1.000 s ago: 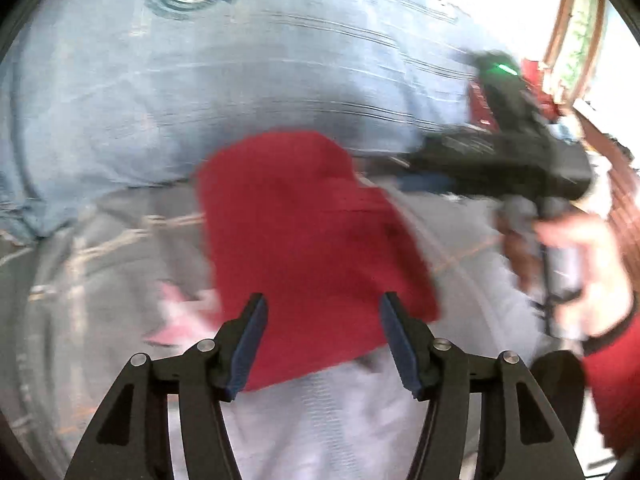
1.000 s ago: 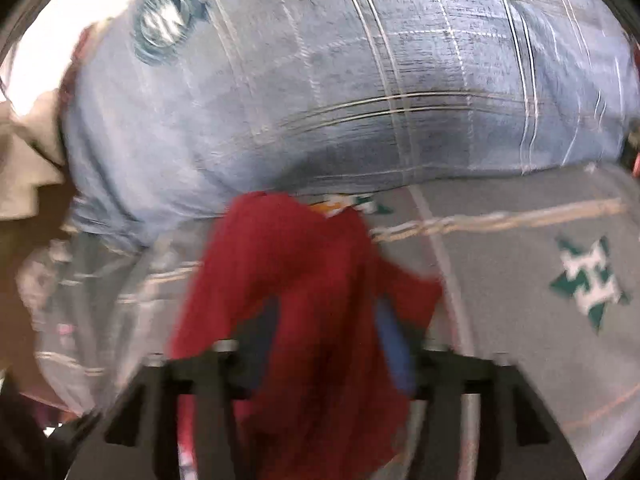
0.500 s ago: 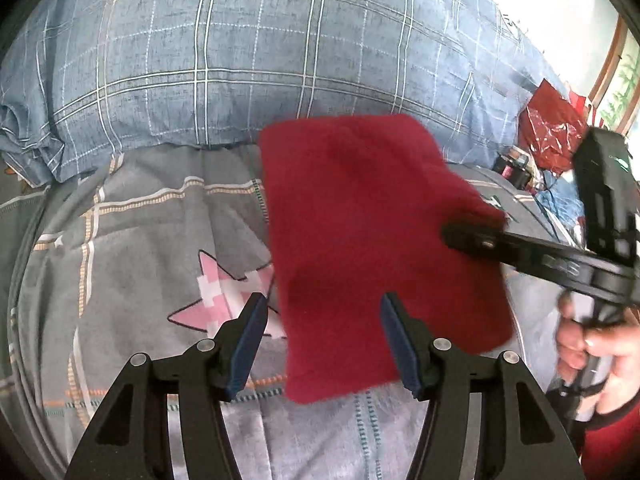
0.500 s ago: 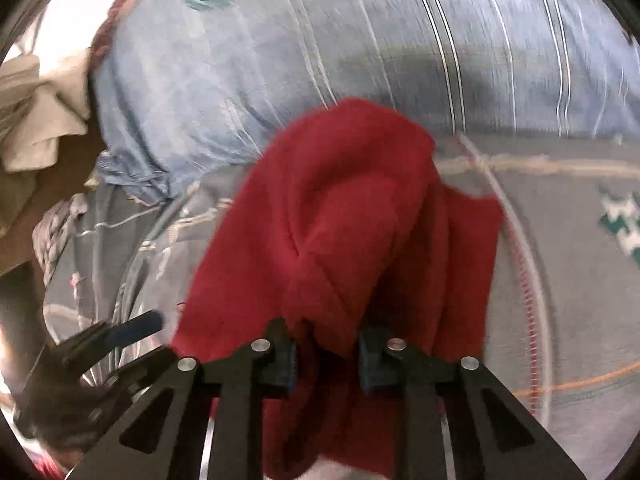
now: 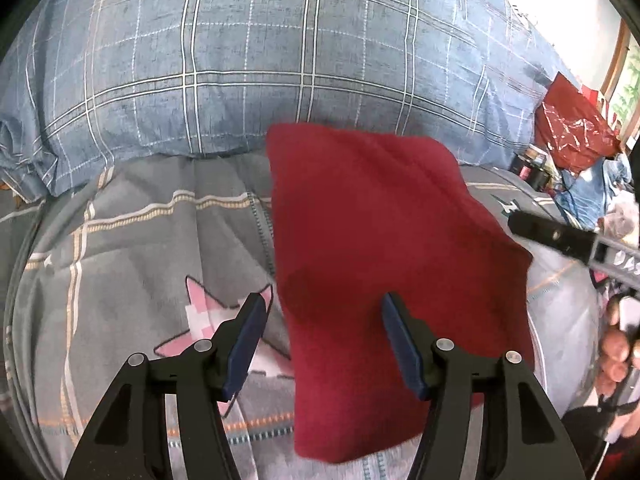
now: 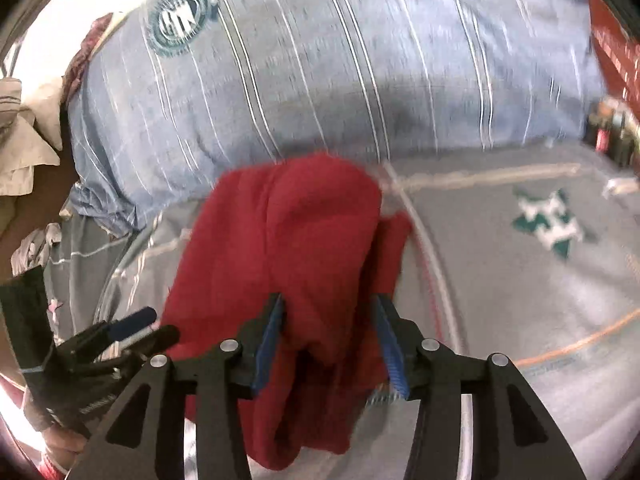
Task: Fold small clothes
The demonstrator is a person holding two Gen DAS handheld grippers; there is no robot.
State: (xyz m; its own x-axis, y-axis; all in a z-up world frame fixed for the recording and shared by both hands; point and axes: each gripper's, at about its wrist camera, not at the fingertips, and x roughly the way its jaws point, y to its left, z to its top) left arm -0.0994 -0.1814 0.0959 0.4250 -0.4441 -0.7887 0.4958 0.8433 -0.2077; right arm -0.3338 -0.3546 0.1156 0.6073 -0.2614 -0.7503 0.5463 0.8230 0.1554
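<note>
One red garment (image 5: pixel 384 248) is what we are working on, and it lies on the bed, on the grey quilt (image 5: pixel 132 248), with its far edge just against the blue plaid pillow (image 5: pixel 240 64). From our left wrist view it reads as a flat, roughly rectangular panel, so we judge that at least one fold is already in place. From our right wrist view the near part is bunched into rounded ridges rather than lying smooth, which suggests the shape needs more tidying. Our right gripper (image 6: pixel 332 340) has its fingers spread with a ridge of red cloth standing between the blue pads (image 6: pixel 269 340). The pads do not look pressed onto it, though motion blur makes contact hard to rule out. We read that placement as straddling the fold, either to let it settle or to take a fresh pinch. Our left gripper (image 5: pixel 322 344) hovers with fingers spread wide over the near left edge of the cloth, holding nothing, placed where it could pin or catch that edge. At the far right of the left wrist view, red plastic bags (image 5: pixel 572 132) and small clutter sit well apart from the work. Beside the pillow's left end, pale crumpled cloth (image 6: pixel 20 136) shows in the right wrist view.
</note>
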